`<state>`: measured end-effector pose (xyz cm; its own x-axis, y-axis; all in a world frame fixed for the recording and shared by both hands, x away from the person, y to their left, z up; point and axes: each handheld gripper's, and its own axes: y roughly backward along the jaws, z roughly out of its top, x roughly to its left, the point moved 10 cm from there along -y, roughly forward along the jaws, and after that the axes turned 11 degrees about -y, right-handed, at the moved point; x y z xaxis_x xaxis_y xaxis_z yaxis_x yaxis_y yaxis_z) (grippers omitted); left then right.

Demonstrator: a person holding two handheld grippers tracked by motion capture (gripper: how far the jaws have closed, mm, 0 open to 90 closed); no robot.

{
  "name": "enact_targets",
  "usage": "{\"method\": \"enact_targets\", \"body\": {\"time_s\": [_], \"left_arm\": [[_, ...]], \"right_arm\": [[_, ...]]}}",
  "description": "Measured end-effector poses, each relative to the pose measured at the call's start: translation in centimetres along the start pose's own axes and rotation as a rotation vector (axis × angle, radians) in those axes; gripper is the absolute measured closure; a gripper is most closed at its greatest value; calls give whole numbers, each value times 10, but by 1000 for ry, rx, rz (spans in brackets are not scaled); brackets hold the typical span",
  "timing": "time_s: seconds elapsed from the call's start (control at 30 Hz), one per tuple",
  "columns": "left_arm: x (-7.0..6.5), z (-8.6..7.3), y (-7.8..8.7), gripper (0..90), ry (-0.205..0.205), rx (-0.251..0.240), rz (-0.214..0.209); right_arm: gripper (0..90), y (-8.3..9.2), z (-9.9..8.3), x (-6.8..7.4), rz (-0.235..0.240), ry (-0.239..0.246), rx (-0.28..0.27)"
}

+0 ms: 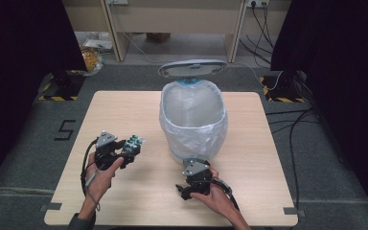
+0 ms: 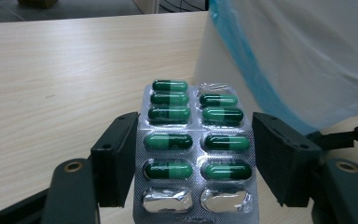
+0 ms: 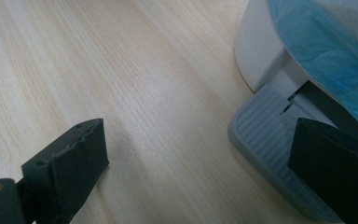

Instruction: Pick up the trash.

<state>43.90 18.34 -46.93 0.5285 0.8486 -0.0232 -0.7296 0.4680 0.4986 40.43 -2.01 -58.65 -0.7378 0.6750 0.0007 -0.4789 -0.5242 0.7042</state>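
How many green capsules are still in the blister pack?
9 in the pack: five in its left column, four in the right. The right column's top pocket and both nearest pockets are empty. None seems hidden.

The pill sheet (image 2: 196, 154) is silver foil holding two-tone green capsules. The bench (image 1: 124, 115) is pale wood grain. At its far middle, the bin (image 1: 191, 120) is white with a clear liner edged blue, its pedal (image 3: 265, 140) ribbed grey. Both grippers' fingers (image 2: 116, 158) are black.
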Motion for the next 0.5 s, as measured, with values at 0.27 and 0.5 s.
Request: {"method": "enact_targets", "body": {"time_s": [0.27,0.5], "left_arm": [[-1,17,3,339,-4,-15,-25],[-2,37,8,339,-35,-24,-32]], "right_arm": [[45,0,0,0,0,7,-1],[44,0,0,0,1,8,-1]]}}
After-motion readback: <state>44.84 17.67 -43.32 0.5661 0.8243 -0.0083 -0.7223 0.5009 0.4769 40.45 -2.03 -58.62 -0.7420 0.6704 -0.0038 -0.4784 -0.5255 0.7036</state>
